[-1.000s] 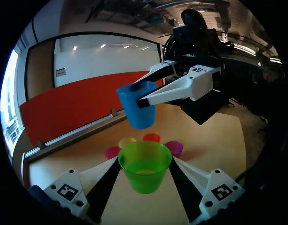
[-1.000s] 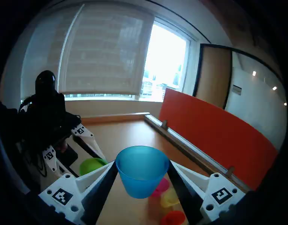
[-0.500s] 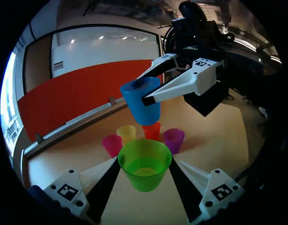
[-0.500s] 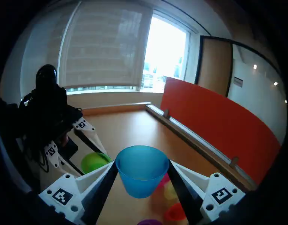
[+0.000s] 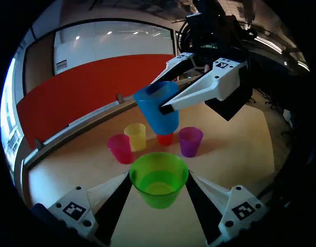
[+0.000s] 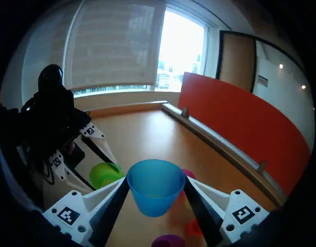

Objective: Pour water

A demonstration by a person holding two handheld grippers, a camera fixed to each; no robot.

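We look across a light wooden tabletop bordered along its far edge by a low rail and a red partition. Beyond the partition stands a pale glass wall, and in the right gripper view a bright window sits beside a lowered blind. Four small cups stand close together on the table: pink, yellow, orange-red and purple.

The left gripper is held low over the table with both fingers pressed on the sides of a green cup, which is upright. A darker band low inside it may be liquid, though we cannot tell for sure. The right gripper clasps a blue cup between its two fingers. In the left gripper view we see this cup held in the air above the group of small cups, just over the orange-red one, and tilted a little. In the right gripper view a dark-clad person is behind the left gripper.

We see square black-and-white markers on the gripper fingers. A small sign hangs on the far wall, too small to read.
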